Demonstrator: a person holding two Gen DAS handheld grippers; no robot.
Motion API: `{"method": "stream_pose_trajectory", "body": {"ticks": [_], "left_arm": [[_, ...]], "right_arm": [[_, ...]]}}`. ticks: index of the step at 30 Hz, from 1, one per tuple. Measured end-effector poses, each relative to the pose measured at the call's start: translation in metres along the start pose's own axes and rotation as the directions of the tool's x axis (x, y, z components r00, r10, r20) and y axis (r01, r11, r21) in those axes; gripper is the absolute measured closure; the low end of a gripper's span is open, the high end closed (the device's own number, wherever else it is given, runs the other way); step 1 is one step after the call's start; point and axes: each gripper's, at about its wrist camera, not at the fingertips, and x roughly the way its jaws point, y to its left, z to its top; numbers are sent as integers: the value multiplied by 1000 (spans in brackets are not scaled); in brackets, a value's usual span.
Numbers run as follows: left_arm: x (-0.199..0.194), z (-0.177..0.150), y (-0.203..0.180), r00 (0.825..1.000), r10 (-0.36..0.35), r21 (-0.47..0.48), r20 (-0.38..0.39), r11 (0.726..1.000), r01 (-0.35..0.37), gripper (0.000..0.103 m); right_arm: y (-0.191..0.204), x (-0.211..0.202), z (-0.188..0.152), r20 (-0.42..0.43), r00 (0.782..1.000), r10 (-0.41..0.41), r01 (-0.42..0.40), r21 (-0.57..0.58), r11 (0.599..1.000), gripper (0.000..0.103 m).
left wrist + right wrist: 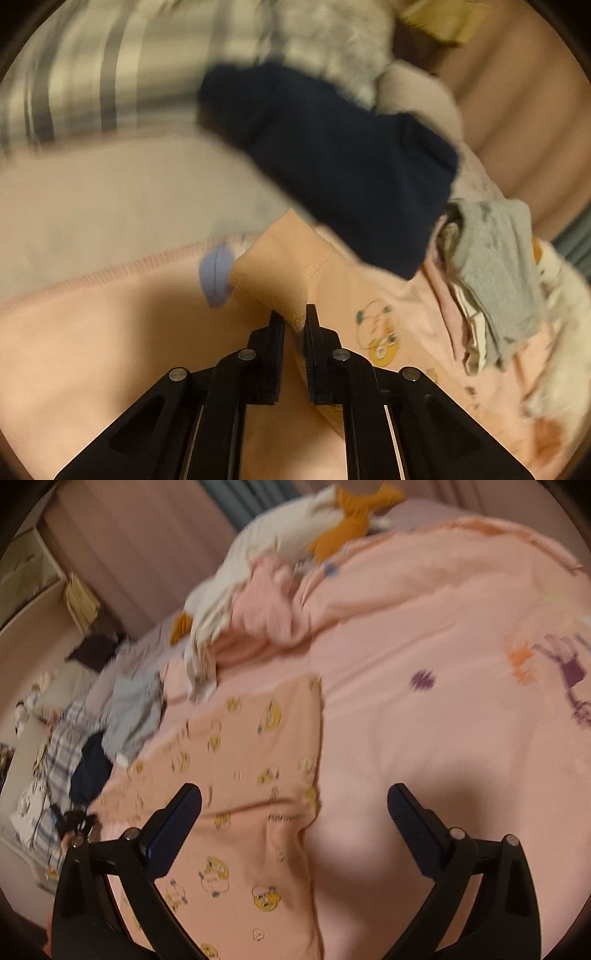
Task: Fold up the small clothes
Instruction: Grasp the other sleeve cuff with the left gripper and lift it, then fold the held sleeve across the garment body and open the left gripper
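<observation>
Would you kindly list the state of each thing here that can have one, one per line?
Left gripper: shut on a raised fold of the peach printed garment.
Right gripper: open, empty, above the garment.
Peach printed garment: spread flat on the pink bedcover, one corner lifted.
Navy garment: unfolded, lying on the pile.
Grey garment: crumpled.
White and orange plush toy: lying on its side.

Home bedroom: pink bedspread (424,738), curtains (147,554).
</observation>
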Motion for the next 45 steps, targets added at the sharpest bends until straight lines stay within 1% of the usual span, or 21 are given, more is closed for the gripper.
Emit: {"method": "stream_pose_trajectory", "body": {"ticks": [2,7,10,12,15,17,20,21,23,26,29,31,32,33,34,36,38,40,41,43,45], "left_arm": [[-22,-4,-28,999,20,123,49,992,-26,95],[-73,-18,-97,997,-54,299,48,954,37,95],[-106,-48,-159,990,-143,427,20,896,121,95],[-120,-71,-200,978,-201,469,-60,859,206,95],[-132,-114,-253,938,-276,487,-210,803,345,95],[-144,-148,-283,909,-317,516,-271,749,415,95],[-158,-210,-325,873,-352,565,-337,667,487,95],[-156,-224,-333,860,-352,561,-368,653,508,95],[-142,-259,-354,822,-332,532,-464,637,558,95],[-122,-294,-365,777,-265,512,-572,625,590,94],[-109,-311,-361,757,-145,560,-637,589,583,94],[-113,-301,-348,736,-159,557,-659,554,619,93],[-116,-291,-339,743,-153,567,-652,552,611,92],[-117,-283,-331,755,-135,579,-641,561,592,86],[-117,-270,-319,774,-100,593,-625,584,555,71],[-118,-251,-293,813,-45,623,-581,618,480,50],[-119,-224,-258,850,-67,636,-522,634,440,48],[-116,-206,-231,872,-76,635,-483,655,409,45],[-112,-195,-216,878,-65,624,-475,679,388,43],[-102,-176,-187,873,-55,571,-485,736,363,42],[-94,-167,-163,867,-55,539,-495,764,355,42]], "right_arm": [[-2,-4,2,24,1000,5,-5,8,1000,3],[-5,-6,6,26,1000,14,-14,16,1000,5],[-3,-11,6,42,999,4,-4,-9,1000,5],[-1,-11,6,49,999,9,-8,-20,1000,5],[-2,-6,5,5,999,33,-33,-14,999,5],[-1,-2,4,-8,999,43,-43,-25,999,5],[-3,-2,5,0,1000,-15,15,-53,998,5],[-5,-2,6,6,999,-42,42,-62,997,5],[-11,-4,8,36,997,-67,69,-65,996,5],[-20,-5,11,74,991,-114,119,-60,991,4],[-24,-3,13,68,984,-165,170,-80,982,2],[-24,-2,14,76,986,-146,152,-79,985,2],[-25,-1,14,78,989,-122,128,-65,990,2],[-26,-1,14,71,995,-64,66,-26,997,2],[-26,2,13,52,999,-4,4,11,1000,2],[-22,9,11,-20,992,128,-126,75,989,2],[-12,19,8,-81,971,226,-213,147,966,2],[2,28,9,-109,958,265,-245,170,955,1],[13,35,13,-113,954,277,-257,166,952,1],[33,53,22,-126,945,301,-283,138,949,1],[47,80,30,-187,942,279,-254,146,956,3]]}}
